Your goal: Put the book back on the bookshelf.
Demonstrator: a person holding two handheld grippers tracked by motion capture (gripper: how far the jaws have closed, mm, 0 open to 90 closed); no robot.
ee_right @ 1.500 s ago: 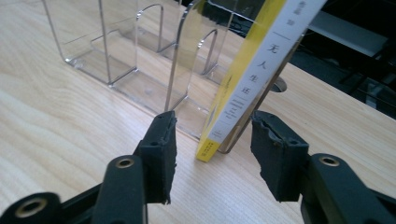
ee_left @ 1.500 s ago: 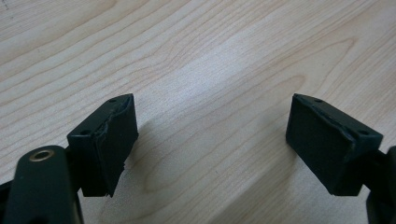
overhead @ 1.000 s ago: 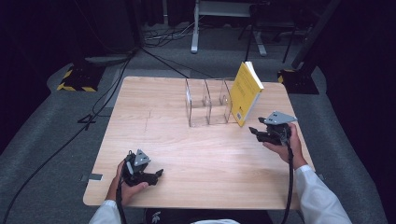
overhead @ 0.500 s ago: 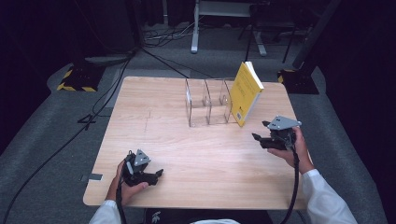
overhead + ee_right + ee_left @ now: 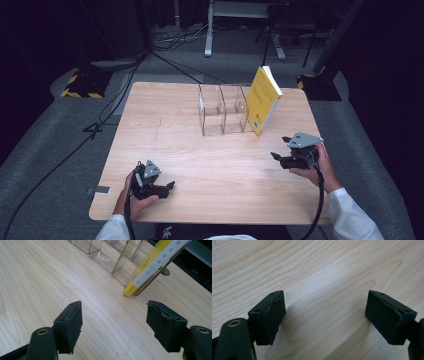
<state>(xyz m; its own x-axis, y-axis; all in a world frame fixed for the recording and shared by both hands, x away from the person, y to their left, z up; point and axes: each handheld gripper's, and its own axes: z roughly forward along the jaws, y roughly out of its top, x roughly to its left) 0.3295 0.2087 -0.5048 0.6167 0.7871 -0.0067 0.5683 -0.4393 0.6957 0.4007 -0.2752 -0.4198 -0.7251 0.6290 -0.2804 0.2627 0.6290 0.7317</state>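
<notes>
- Right gripper, jaws just opening, nothing between, sits near yellow book leaning on clear rack.
- Left gripper wide, empty, on table.
- Next, prob.: upright book into slot.

Left hand low at the near edge, wrapped round the left gripper, which points right; jaws wide apart, nothing between. Right hand farther out, white sleeve showing, its right gripper pointing left; jaws have just been opening, nothing between them, pads bare.
</notes>
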